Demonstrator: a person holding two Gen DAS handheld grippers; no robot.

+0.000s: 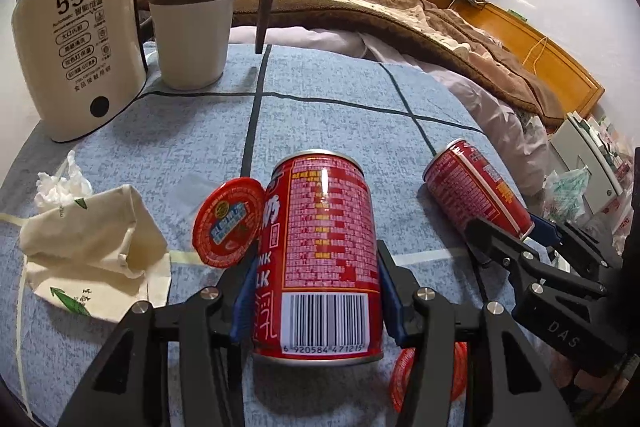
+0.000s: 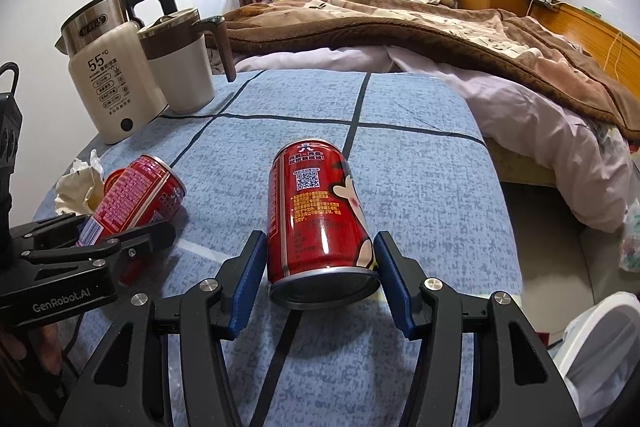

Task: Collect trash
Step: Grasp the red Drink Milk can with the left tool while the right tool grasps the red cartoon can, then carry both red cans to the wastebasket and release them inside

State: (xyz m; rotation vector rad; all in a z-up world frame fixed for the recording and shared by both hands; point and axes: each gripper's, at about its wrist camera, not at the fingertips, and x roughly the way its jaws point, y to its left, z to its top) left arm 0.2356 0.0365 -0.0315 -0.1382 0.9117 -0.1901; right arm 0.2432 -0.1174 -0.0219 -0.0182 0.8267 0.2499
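Note:
My left gripper (image 1: 318, 251) is shut on a red drink can (image 1: 324, 219) with its barcode towards the camera; both blue pads press its sides over the blue checked tablecloth (image 1: 168, 155). A red round lid (image 1: 228, 223) leans on that can's left side. Another red lid (image 1: 400, 375) lies under the right finger. My right gripper (image 2: 320, 263) is shut on a second red can (image 2: 316, 219), tilted with its base towards the camera. Each view shows the other gripper with its can: the right one (image 1: 504, 247) with its can (image 1: 476, 187), the left one (image 2: 120, 239) with its can (image 2: 136, 195).
A cream cloth bag (image 1: 92, 239) and a crumpled tissue (image 1: 60, 183) lie at the table's left. An electric kettle (image 1: 76, 67) and a lidded mug (image 1: 192, 27) stand at the back left. A bed with a brown blanket (image 2: 440, 35) borders the far edge. A white container (image 2: 600, 347) sits low on the right.

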